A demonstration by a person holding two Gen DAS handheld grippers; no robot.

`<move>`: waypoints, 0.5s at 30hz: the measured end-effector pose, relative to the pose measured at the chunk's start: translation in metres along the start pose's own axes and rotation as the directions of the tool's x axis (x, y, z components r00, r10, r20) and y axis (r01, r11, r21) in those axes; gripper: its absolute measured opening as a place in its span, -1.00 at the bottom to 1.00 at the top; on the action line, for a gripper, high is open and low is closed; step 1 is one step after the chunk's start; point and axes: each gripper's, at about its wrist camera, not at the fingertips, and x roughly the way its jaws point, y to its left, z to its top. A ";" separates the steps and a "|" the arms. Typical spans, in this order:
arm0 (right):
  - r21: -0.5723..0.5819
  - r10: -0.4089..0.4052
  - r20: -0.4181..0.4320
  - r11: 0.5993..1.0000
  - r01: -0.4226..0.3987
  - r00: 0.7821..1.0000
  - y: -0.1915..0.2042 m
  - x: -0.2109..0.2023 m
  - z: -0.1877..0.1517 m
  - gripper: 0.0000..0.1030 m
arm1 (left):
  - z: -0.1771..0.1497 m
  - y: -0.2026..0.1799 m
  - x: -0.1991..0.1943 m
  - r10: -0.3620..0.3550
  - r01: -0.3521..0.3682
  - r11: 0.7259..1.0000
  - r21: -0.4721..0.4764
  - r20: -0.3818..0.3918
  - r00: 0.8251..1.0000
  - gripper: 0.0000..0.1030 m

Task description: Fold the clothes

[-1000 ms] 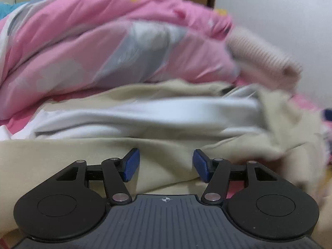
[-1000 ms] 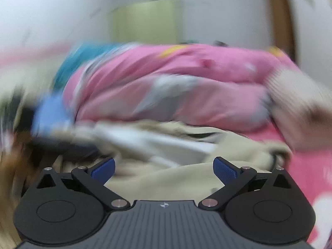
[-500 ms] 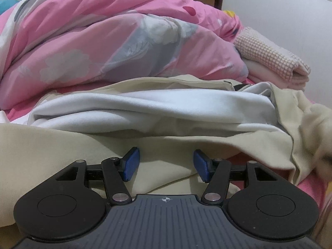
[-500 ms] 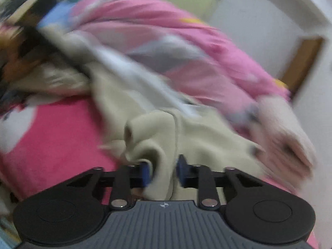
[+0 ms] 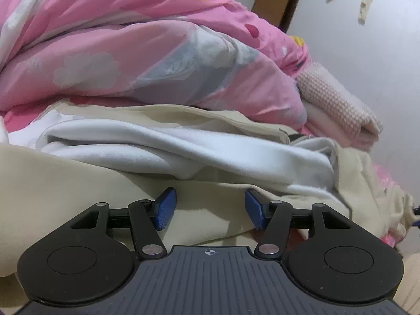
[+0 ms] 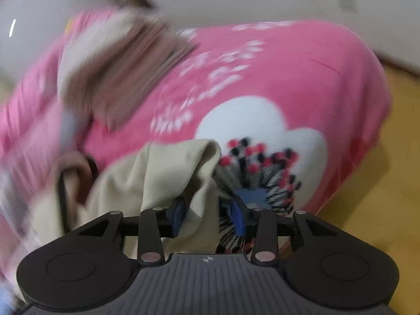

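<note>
Left jaws: the left gripper [image 5: 210,211] is hovering with its jaws spread wide, blue pads [image 5: 164,208] gripping nothing, just over the near fold of the beige garment [image 5: 65,183].
Right jaws: the right gripper [image 6: 208,216] is pinching a bunched fold of the same beige garment [image 6: 162,176] between its pads, the jaws drawn in on the cloth.
Garment: it is lying crumpled on the bed, its white lining [image 5: 183,149] showing across the middle.
Bedsheet: the pink sheet [image 6: 302,78] with a white flower print is spreading beneath the held fold.
Quilt: a pink and grey quilt [image 5: 131,52] is piling up behind the garment.
Towel: a folded waffle-weave towel [image 5: 338,105] is sitting to the quilt's right.
Floor: yellowish flooring [image 6: 380,197] is showing beyond the bed's edge.
</note>
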 end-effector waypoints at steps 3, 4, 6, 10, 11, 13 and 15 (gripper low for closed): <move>-0.014 0.000 0.131 1.000 0.002 0.991 0.006 -0.032 0.004 0.07 | 0.003 0.003 -0.001 -0.034 0.034 0.998 -0.044 0.003 0.999 0.12; -0.090 0.017 0.170 0.996 -0.001 0.985 0.022 -0.039 0.003 0.12 | 0.005 0.005 -0.001 -0.057 0.057 0.996 -0.066 0.004 0.998 0.12; -0.252 0.067 0.233 0.968 -0.007 0.970 0.058 -0.051 0.000 0.22 | 0.007 0.007 0.000 -0.078 0.078 0.992 -0.095 0.009 0.997 0.13; -0.654 0.252 0.175 0.753 -0.079 0.952 0.169 -0.030 -0.031 0.43 | 0.007 0.008 0.004 -0.020 0.020 0.996 -0.090 0.007 1.000 0.14; -0.741 0.293 0.138 0.665 -0.097 0.946 0.199 -0.019 -0.045 0.45 | 0.007 0.009 0.005 -0.007 0.008 0.996 -0.088 0.003 1.000 0.13; -0.874 0.359 0.048 0.467 -0.135 0.932 0.254 0.005 -0.082 0.45 | 0.005 0.011 0.006 0.014 -0.014 0.996 -0.085 0.002 1.000 0.13; -0.939 0.396 -0.072 0.281 -0.195 0.916 0.301 0.030 -0.118 0.45 | 0.005 0.014 0.007 0.019 -0.019 0.995 -0.094 0.001 1.000 0.13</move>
